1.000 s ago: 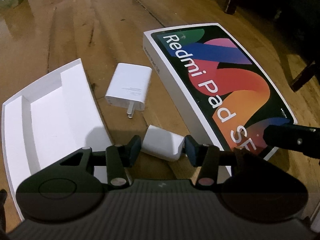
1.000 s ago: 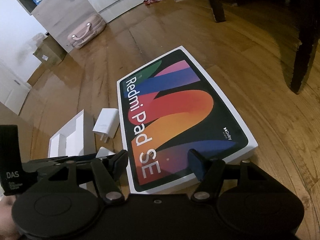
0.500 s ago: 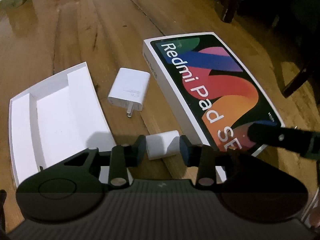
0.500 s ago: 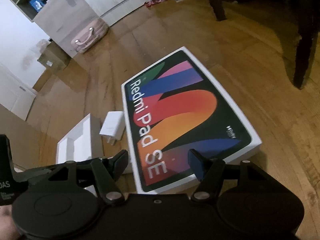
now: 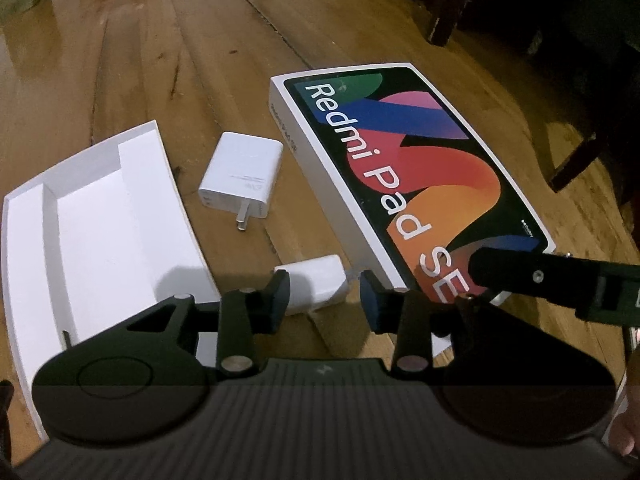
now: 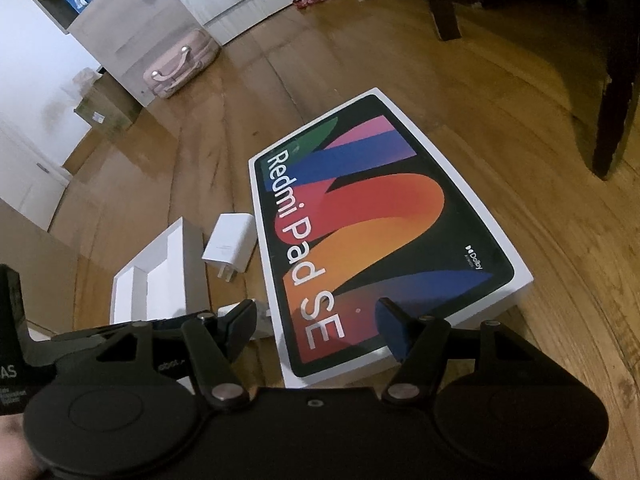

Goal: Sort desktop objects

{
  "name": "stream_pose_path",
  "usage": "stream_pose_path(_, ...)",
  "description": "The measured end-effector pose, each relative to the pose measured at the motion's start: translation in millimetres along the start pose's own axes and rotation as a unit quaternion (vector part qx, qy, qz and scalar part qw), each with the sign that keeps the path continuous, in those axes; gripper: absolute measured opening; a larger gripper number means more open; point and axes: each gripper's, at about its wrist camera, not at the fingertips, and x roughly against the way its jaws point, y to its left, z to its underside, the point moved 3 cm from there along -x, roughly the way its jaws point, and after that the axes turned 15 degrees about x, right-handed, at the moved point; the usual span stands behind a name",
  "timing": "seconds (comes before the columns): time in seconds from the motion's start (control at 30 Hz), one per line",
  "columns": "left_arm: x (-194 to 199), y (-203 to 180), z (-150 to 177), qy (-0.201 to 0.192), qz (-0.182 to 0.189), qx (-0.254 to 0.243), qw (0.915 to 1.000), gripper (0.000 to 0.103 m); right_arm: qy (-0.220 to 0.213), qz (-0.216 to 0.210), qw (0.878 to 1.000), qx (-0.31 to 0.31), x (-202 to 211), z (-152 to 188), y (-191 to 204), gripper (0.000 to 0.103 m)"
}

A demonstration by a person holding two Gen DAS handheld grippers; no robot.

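Observation:
On the wooden floor lies a small white box (image 5: 316, 284), its near end between the pads of my left gripper (image 5: 324, 300), which is shut on it. Just beyond it lies a white charger plug (image 5: 242, 178), prongs toward me. A white tray insert (image 5: 100, 220) with compartments sits at the left. The colourful Redmi Pad SE box (image 6: 380, 232) lies flat at the right. My right gripper (image 6: 316, 324) hovers open over that box's near end, with nothing between its fingers. One of the right gripper's fingers (image 5: 504, 268) reaches into the left wrist view.
A pink suitcase (image 6: 180, 64) and a cardboard box (image 6: 106, 110) stand by white cabinets at the far left. Dark furniture legs (image 6: 612, 120) rise at the right and at the back (image 5: 444, 12). Bare floor stretches beyond the charger.
The left jaws have drawn in from either side of the small white box until they close on it. The right gripper has barely shifted and stays open.

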Motion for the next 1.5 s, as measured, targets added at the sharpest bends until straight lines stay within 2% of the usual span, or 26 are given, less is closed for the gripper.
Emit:
stream_pose_path(0.13, -1, 0, -2, -0.01, 0.0, 0.001, 0.9999, 0.039, -0.001, 0.004, 1.0, -0.002, 0, 0, -3, 0.071)
stream_pose_path(0.43, -2, -4, -3, 0.0, 0.009, 0.001, 1.0, 0.041, 0.003, 0.008, 1.0, -0.01, -1, 2, -10, 0.071)
stream_pose_path(0.53, -3, -3, -1, -0.009, 0.013, -0.001, 0.9999, 0.048, 0.005, 0.011, 1.0, -0.011, -2, 3, -11, 0.071)
stream_pose_path(0.63, -2, -3, 0, -0.015, 0.013, 0.002, 0.9998, 0.049, 0.007, 0.013, 1.0, -0.01, -2, 3, -12, 0.071)
stream_pose_path(0.9, -2, 2, 6, -0.015, 0.008, 0.009, 0.9998, 0.058, 0.008, 0.014, 1.0, -0.011, -3, 4, -14, 0.071)
stream_pose_path(1.0, -7, 9, 11, -0.006, 0.011, 0.026, 0.9996, 0.058, 0.008, 0.015, 1.0, -0.012, -2, 3, -15, 0.071)
stream_pose_path(1.13, -11, 15, 11, -0.029, 0.013, 0.04, 0.9987, 0.058, 0.007, 0.018, 1.0, -0.013, -2, 4, -17, 0.071)
stream_pose_path(1.23, -15, 16, 8, -0.03, 0.019, 0.052, 0.998, 0.055, 0.008, 0.021, 1.0, 0.001, -2, 4, -15, 0.071)
stream_pose_path(1.37, -19, 17, 9, -0.037, 0.015, 0.044, 0.9982, 0.044, 0.007, 0.02, 1.0, 0.004, -3, 4, -14, 0.071)
stream_pose_path(1.5, -18, 20, 9, -0.041, 0.017, 0.053, 0.9976, 0.044, 0.011, 0.024, 1.0, 0.006, -5, 5, -14, 0.071)
